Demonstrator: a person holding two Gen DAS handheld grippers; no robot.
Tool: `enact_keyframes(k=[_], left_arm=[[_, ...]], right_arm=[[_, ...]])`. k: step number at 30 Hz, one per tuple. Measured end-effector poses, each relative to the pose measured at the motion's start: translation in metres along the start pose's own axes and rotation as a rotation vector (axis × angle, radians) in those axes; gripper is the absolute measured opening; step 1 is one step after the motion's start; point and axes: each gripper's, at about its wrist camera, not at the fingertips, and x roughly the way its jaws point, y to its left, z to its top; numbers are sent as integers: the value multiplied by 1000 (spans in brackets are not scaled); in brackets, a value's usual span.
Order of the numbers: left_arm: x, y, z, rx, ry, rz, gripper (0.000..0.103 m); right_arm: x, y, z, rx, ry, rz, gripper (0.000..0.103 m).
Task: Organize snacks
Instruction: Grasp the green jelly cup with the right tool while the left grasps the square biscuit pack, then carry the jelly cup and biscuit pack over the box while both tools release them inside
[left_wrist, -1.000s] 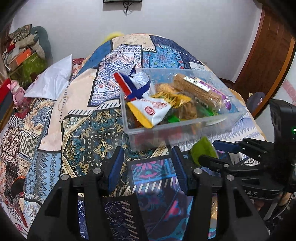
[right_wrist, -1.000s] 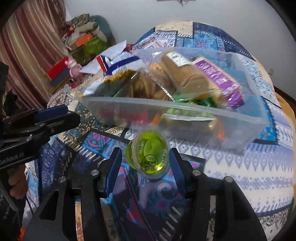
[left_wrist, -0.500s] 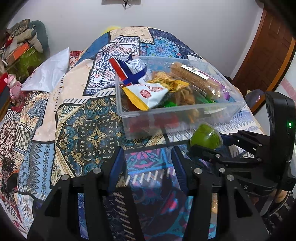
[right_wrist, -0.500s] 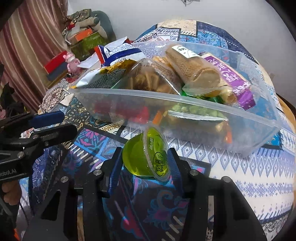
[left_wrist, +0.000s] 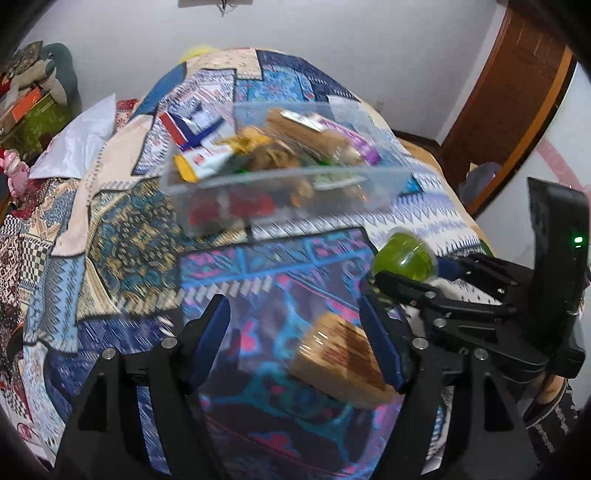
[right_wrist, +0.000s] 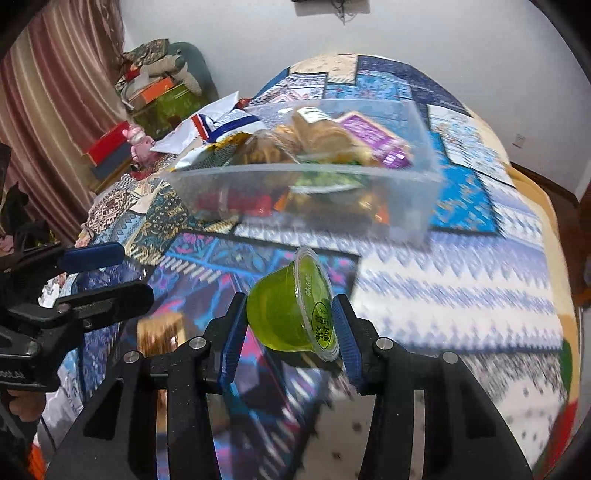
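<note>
Pinching a green jelly cup (right_wrist: 291, 314) between their blue pads, the right tongs (right_wrist: 290, 338) hold it tipped on its side, its printed foil lid facing the right pad and its rounded base against the left one. The cup hangs above the patterned bedspread (right_wrist: 461, 280), short of the clear bin (right_wrist: 332, 221), which sits farther up the bed and is heaped with snacks: a red, white and blue bag (right_wrist: 218, 127), a roll of round biscuits (right_wrist: 321, 131), a purple packet (right_wrist: 376, 142) and some red wrappers low against the front wall. From the left camera the same cup (left_wrist: 404, 258) shows at the tip of the right tongs (left_wrist: 410, 277), to the right of and nearer than the bin (left_wrist: 288, 199). The left tongs (left_wrist: 295, 343) are spread wide with nothing between the pads; a wrapped stack of brown biscuits (left_wrist: 340, 363) lies on the bedspread (left_wrist: 129, 229) just beside their right pad, blurred, so I cannot tell whether pad and pack touch. A white pillow (left_wrist: 79, 144) rests at the far left of the bed.
</note>
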Motion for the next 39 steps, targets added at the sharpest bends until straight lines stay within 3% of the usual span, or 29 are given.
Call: enact_keyframes(k=[6,12,20,24,29,35,37,38,39], left_arm=[[22,-12,-14,-97,98,-7,73],[33,-20,-19,-124,106,7,73],[28,-27,-26,-31,85,-4,73],[21,-31,-27,83,74,1,62],[22,-30,-24,168,75,23,62],[13,-24,-25,51,75,55,65],[16,-22,-28,-3,99,58,68],[17,-21,-30,-20,106,59,68],[20,-21,-34,-36,115,58,68]], right_arm=[[-26,-18,-18,35,-23,-26,43],[-41,-26,-29,50,-41,-29,43],[-47,-23,-39,44,-55,-21,43],[-48,-22,-40,46,-57,-15,43],[-51,-19,-41,55,-65,-10,42],[-58,-14,-40,51,-77,-9,40],[-61,-13,-39,49,-82,-6,33],[-63,-13,-39,50,-88,-2,25],[-65,-13,-38,52,-89,7,24]])
